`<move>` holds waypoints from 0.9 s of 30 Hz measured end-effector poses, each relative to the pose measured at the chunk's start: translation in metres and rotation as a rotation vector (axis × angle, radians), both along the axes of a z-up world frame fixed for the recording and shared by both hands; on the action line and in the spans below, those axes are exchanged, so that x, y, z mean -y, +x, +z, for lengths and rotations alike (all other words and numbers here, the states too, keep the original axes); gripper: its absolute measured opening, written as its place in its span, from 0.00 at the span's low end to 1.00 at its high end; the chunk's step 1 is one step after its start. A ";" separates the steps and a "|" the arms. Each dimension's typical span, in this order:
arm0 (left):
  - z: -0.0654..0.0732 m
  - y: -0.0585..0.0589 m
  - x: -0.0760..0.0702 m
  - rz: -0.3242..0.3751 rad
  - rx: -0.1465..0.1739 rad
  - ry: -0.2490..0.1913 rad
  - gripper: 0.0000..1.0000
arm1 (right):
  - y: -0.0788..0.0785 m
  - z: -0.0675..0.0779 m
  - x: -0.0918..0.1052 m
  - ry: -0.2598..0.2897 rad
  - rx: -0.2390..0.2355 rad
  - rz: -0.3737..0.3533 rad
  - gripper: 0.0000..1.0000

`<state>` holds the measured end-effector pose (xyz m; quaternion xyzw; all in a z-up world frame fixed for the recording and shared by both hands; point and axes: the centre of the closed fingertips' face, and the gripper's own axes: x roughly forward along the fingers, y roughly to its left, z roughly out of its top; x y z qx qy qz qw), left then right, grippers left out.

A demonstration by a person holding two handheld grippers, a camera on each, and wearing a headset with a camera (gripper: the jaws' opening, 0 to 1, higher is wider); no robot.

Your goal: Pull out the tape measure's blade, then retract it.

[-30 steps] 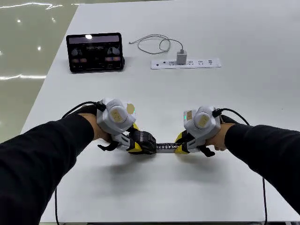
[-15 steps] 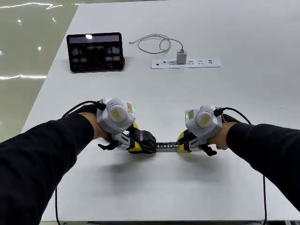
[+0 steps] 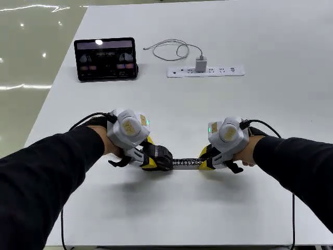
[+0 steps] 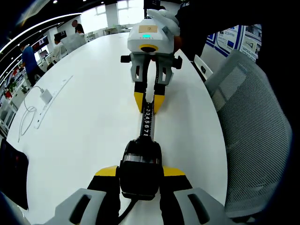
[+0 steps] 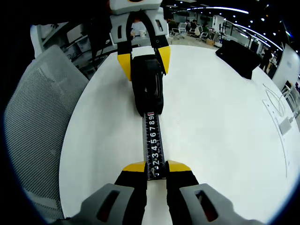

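Observation:
A black tape measure case rests low over the white table, held between the yellow-tipped jaws of my left gripper; up close, the case sits in the left gripper. A short length of blade runs from the case to my right gripper, which is shut on the blade's end. In the right gripper view the blade shows numbers up to 9, pinched at its tip by the right gripper, with the case beyond.
A black tablet stands at the far left of the table. A white power strip with a plugged charger and looped cable lies at the back. A mesh chair stands beside the table's near edge.
My right gripper has drawn slightly to the right, pulling a little more blade out of the case. The left gripper and case stay put.

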<state>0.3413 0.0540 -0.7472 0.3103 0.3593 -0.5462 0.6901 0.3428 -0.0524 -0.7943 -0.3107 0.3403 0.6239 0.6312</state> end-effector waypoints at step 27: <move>0.000 -0.001 0.000 0.013 -0.003 -0.011 0.28 | 0.000 0.000 0.011 -0.008 -0.020 -0.018 0.10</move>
